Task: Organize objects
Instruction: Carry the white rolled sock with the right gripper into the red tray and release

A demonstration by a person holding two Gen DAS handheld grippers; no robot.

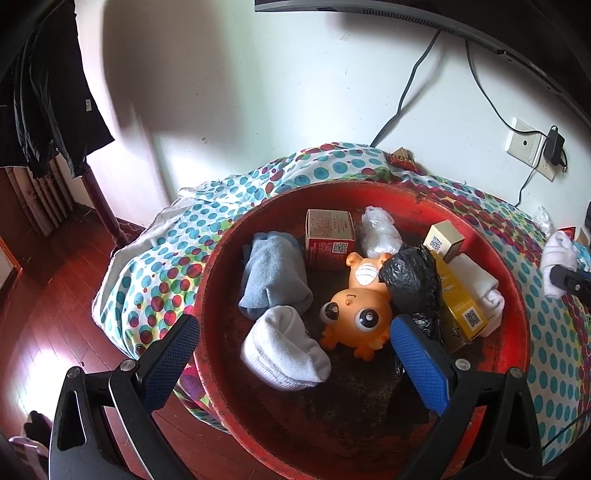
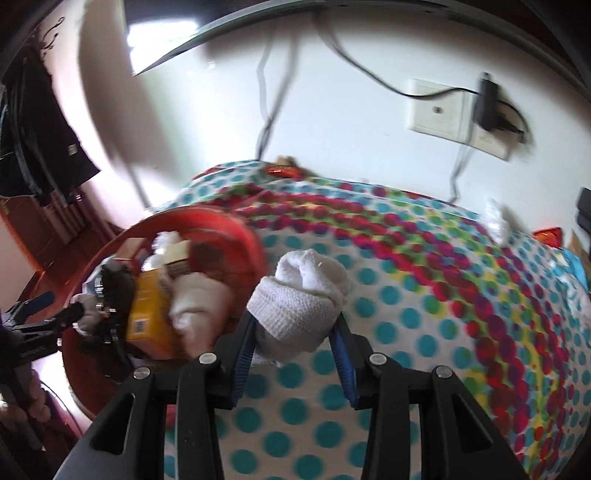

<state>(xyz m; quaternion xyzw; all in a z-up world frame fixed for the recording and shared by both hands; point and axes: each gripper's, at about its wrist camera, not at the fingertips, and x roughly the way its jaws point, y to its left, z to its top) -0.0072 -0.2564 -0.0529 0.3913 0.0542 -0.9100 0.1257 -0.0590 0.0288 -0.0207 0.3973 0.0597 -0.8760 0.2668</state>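
Note:
A red basin [image 1: 513, 295] sits on a dotted bedspread [image 1: 155, 280]. In it lie a blue sock [image 1: 271, 275], a white sock [image 1: 284, 350], an orange toy [image 1: 356, 314], a black bag [image 1: 412, 277], a red box [image 1: 330, 236], yellow boxes [image 1: 460, 306] and a plastic wrap [image 1: 378, 230]. My left gripper [image 1: 291, 347] is open above the basin's near side. My right gripper [image 2: 295, 332] is shut on a rolled white sock [image 2: 299, 299] and holds it above the bedspread [image 2: 406, 314], right of the basin [image 2: 255, 240]. That sock also shows in the left wrist view [image 1: 557, 258].
A wall socket with a plugged charger [image 1: 532, 146] and cables sit behind the bed. A monitor edge [image 1: 406, 11] is at the top. Dark clothes [image 1: 48, 99] hang at left over a wooden floor [image 1: 48, 317]. Small items [image 2: 550, 236] lie at the bed's far right.

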